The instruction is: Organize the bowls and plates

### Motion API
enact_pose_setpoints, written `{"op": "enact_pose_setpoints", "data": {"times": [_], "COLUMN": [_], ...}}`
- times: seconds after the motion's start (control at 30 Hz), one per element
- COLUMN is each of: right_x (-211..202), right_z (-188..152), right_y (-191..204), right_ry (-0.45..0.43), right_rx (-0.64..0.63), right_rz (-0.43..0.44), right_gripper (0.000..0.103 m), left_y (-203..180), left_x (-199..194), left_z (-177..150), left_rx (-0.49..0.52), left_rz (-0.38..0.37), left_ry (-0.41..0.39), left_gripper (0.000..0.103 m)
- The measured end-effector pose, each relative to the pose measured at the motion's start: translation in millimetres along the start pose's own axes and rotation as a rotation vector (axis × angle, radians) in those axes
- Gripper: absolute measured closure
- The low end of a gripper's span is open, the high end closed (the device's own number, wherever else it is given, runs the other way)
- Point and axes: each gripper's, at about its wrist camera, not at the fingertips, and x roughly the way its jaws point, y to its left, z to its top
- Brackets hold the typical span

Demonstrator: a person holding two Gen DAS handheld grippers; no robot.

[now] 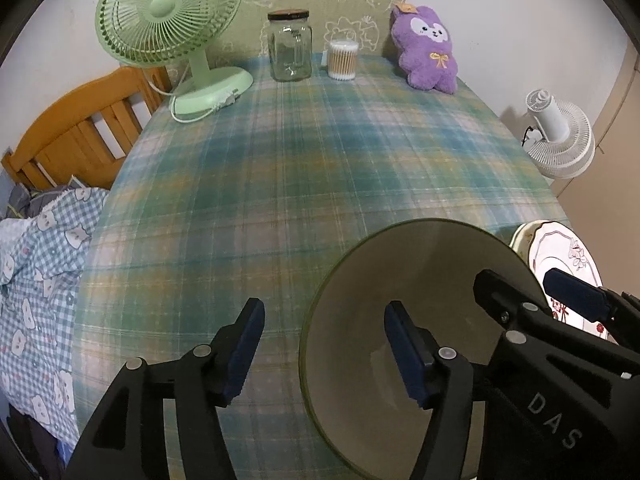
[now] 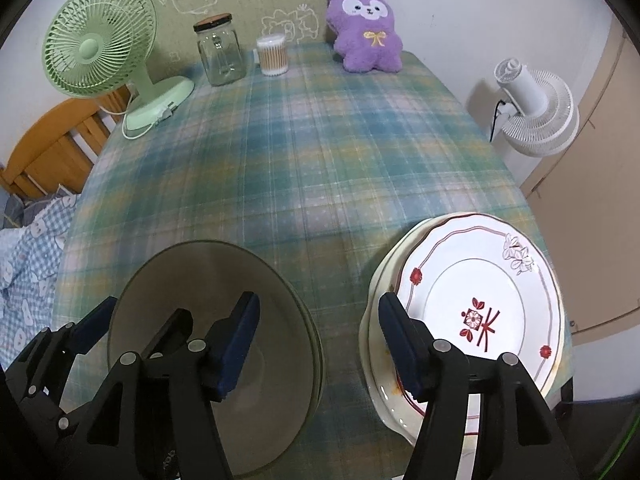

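Note:
A grey-green bowl (image 1: 400,272) (image 2: 192,280) sits on the plaid tablecloth (image 1: 320,160), with a second rim showing under it in the right wrist view. To its right is a stack of plates (image 2: 480,280) (image 1: 560,252); the top one is white with red flowers. My left gripper (image 1: 326,350) (image 2: 144,310) is open astride the bowl's left rim, one finger inside and one outside, pads clear of it. My right gripper (image 2: 318,344) (image 1: 520,280) is open too, its left finger over the bowl's right side and its right finger over the plates' left edge.
Along the table's far edge stand a green desk fan (image 1: 168,12), a lidded glass jar (image 1: 290,48), a tub of cotton swabs (image 1: 343,60) and a purple plush toy (image 1: 426,48). A wooden headboard (image 1: 72,132) and checked bedding (image 1: 40,260) lie left; a white fan (image 1: 560,136) stands right.

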Motion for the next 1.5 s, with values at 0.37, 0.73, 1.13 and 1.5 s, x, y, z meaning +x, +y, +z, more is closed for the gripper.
{"op": "enact_pose_setpoints", "data": {"times": [0.37, 0.73, 1.13, 1.5], "right_x": [19, 35, 41, 38], "right_z": [0, -1, -8, -5], "right_y": [1, 0, -6, 5], "right_ry": [0.036, 0.074, 0.098, 0.084], "right_rx": [-0.022, 0.009, 0.070, 0.003], "right_rz": [0.052, 0.107, 0.158, 0.160], "right_gripper": [0.037, 0.037, 0.038, 0.054], "left_y": [-2, -5, -2, -10], "left_x": [13, 21, 27, 21], "left_z": [-2, -4, -7, -8], "left_rx": [0.003, 0.025, 0.030, 0.048], "left_rz": [-0.051, -0.054, -0.024, -0.109], "left_ry": [0.037, 0.065, 0.056, 0.055], "left_gripper": [0.038, 0.035, 0.017, 0.047]}}
